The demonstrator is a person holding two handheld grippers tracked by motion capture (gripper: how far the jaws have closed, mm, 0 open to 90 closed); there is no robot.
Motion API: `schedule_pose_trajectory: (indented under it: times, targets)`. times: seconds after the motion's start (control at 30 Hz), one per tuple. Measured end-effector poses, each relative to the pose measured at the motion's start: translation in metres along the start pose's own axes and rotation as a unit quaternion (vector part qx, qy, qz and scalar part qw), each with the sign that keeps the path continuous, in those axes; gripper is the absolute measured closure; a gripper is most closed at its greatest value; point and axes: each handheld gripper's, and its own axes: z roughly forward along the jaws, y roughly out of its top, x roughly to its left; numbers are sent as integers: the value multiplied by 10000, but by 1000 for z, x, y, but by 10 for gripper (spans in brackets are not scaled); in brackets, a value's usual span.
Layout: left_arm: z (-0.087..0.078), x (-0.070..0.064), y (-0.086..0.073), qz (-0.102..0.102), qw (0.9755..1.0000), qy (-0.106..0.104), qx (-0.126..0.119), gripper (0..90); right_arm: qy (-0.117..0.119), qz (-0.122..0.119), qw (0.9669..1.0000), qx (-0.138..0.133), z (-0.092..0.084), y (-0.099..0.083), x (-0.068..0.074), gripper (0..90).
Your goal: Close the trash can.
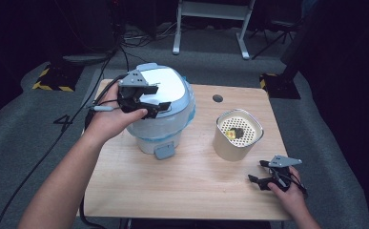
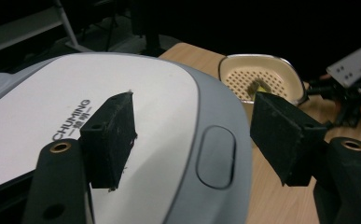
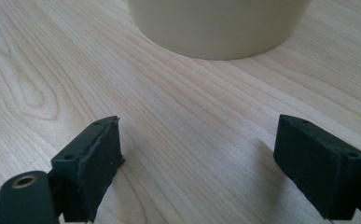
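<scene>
High view overhead facing table, both gripper views close, low, sharing cream pot

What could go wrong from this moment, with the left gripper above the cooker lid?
The left gripper is open over the rice cooker, whose smooth, domed lid may let the fingers slip. The steamer basket stands between both hands; a sweeping right gripper might knock it.

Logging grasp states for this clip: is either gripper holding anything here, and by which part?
Nothing is held. The left gripper is open over the rice cooker lid; the right gripper is open above the bare table, near the beige pot.
</scene>
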Motion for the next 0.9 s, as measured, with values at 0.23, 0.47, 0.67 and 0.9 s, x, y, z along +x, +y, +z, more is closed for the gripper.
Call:
schedule_pose_trajectory:
  times: [0.23,0.47,0.67,0.9]
  targets:
    - [-19,-18,-11,214,9996,-147,-85,286,-5,-2,10000,5,0,0,0,151]
    - [-35,-36,-29,30,9999,-86,-47,288,0,1,10000,0,0,0,0,151]
    - [-38,-46,-53,-96,9999,-61,19,288,1,0,10000,-1,0,0,0,151]
    - [-30,-54,-85,-285,9995,-87,36,289,19,-10,10000,9,1,1,0,148]
